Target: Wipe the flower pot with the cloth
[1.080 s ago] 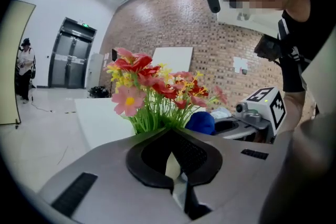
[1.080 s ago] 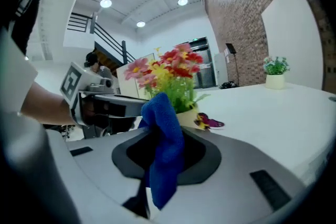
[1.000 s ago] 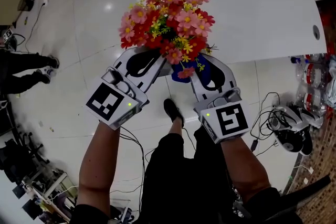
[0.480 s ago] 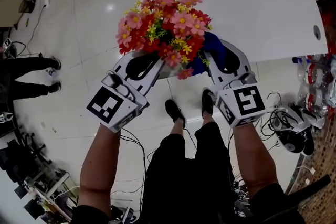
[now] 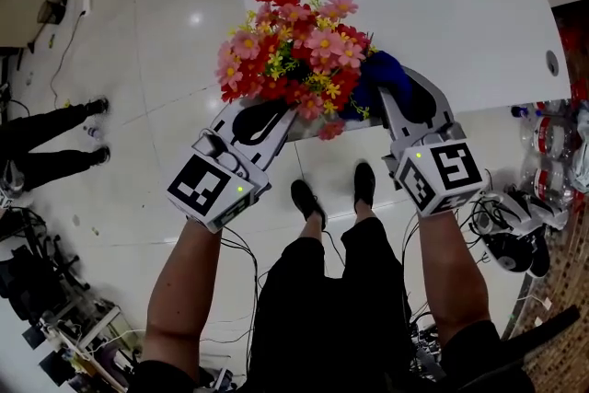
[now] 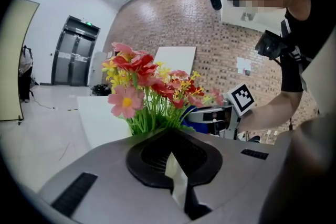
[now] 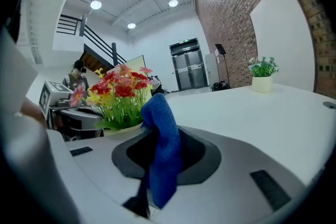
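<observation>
Frankly, the left gripper view gave me little of the flower pot (image 6: pixel 177 178): only a pale sliver of its wall, pinched between the closed jaws of my left gripper (image 6: pixel 170 152). The flowers (image 6: pixel 149 86) rose at 12 o'clock from the jaws and hid the rest. At 3 o'clock of them sat the only print I could make out, the black-and-white square marker (image 6: pixel 241 98) on my other gripper.

Next, in the right gripper view, my right gripper (image 7: pixel 167 152) was clamped on the blue cloth (image 7: pixel 157 113), which draped over the jaws and covered their tips. The pot's cream rim peeked out under the stems at 10 o'clock of the cloth; whether the two touched I could not tell.

From the head view, the blooms covered the pot and both grippers' tips. The cloth (image 5: pixel 382 74) lay at 3 o'clock of the flowers, against them, above the near edge of the white table (image 5: pixel 442 5).
</observation>
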{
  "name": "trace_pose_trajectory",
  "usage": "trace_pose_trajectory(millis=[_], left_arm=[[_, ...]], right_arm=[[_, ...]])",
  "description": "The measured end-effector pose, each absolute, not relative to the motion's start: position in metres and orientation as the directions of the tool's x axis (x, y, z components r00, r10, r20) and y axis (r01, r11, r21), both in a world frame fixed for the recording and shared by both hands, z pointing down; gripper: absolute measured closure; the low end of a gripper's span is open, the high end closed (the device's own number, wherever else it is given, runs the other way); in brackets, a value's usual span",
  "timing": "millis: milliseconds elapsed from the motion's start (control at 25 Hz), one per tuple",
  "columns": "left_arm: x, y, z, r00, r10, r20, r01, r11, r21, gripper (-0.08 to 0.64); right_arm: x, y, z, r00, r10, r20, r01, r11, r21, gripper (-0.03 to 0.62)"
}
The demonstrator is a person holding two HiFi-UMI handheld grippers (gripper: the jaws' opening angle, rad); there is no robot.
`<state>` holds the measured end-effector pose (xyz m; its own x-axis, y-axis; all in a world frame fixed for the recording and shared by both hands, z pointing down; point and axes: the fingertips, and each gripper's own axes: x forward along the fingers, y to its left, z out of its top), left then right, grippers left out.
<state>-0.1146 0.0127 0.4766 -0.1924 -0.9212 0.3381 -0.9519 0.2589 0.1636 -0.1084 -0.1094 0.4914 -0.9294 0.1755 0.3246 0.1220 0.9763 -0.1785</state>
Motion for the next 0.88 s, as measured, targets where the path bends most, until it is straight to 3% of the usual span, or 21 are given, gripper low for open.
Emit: trace_pose_trajectory(millis=[400, 640, 880], left_arm=[[-0.12, 0.005, 0.477, -0.254, -0.907, 0.337, -0.936, 0.319, 0.152, 0.56], [-0.124, 0.004, 0.476, -0.351, -0.858, 0.376, -0.888, 0.432, 0.157, 0.56], [-0.129, 0.006, 0.469, -0.521, -0.755, 0.399, -0.757, 0.624, 0.193, 0.56]], right_arm=[[-0.1, -0.151, 0.41, -0.926, 0.225, 0.303, 0.201, 0.973, -0.111, 0.514], [-0.137, -0.18, 0.404, -0.888, 0.374, 0.266, 0.353, 0.927, -0.126, 0.512], [-0.194, -0.156, 0.442, -0.725, 0.618, 0.303, 0.602, 0.783, -0.155, 0.514]])
